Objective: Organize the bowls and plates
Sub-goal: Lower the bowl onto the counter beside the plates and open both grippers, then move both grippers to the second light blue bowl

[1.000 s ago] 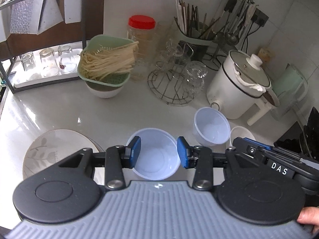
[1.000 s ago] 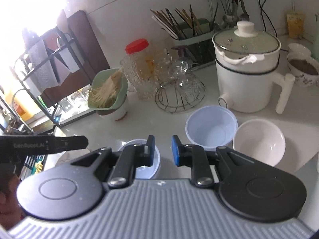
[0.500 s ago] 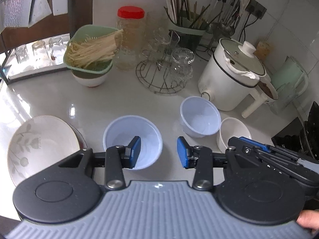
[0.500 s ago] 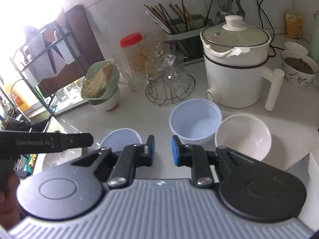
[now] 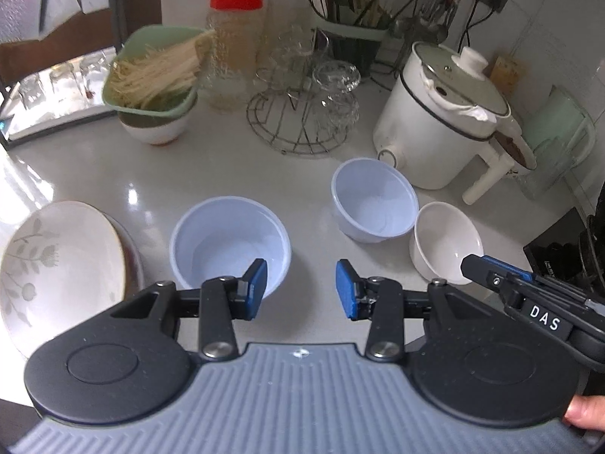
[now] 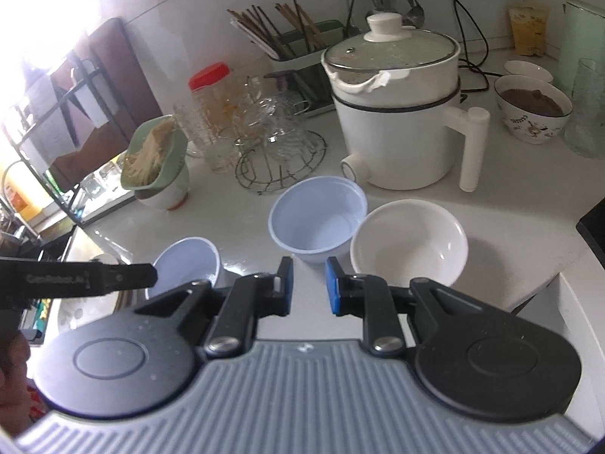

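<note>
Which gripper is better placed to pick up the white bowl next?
Right. The right gripper is open, close before the white bowl. The left gripper is open near the left blue bowl, farther away.

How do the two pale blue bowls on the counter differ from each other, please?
The near blue bowl looks wider and shallower; the far blue bowl looks narrower and deeper. The near one stands apart by the plate, partly behind the left gripper; the far one touches or nearly touches the white bowl, near the cooker. Both are pale blue, upright and empty.
</note>
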Available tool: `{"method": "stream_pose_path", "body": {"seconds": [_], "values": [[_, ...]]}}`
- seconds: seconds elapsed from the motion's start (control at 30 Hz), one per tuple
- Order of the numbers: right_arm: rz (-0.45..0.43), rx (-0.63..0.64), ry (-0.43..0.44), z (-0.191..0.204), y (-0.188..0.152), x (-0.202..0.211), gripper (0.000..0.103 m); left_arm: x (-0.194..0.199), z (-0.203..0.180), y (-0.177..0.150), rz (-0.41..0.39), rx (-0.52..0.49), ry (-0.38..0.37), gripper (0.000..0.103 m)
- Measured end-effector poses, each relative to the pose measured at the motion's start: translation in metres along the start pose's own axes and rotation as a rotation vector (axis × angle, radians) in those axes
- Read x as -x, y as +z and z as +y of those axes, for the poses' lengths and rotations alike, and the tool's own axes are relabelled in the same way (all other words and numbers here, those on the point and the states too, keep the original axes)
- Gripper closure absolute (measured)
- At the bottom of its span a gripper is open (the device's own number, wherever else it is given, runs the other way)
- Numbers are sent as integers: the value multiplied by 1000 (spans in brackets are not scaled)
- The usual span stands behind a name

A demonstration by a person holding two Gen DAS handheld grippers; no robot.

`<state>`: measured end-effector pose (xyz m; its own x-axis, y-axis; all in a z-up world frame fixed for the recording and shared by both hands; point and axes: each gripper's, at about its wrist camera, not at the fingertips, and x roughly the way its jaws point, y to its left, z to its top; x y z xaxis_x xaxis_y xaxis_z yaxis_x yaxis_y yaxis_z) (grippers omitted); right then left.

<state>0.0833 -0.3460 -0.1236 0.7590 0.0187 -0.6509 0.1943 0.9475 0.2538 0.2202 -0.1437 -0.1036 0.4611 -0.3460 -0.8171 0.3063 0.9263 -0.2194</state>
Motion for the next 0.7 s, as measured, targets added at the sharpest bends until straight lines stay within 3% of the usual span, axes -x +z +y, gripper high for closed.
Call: {"method": "stream_pose_path", "body": {"seconds": [0.4,0.7], "values": [[-15,-70,-42,-20,32,-23,80,-38,9,36,20,138,-68,57],[52,-42,-82,-24,50,-66,80,-84,12,55,75,112,-102,57]]}}
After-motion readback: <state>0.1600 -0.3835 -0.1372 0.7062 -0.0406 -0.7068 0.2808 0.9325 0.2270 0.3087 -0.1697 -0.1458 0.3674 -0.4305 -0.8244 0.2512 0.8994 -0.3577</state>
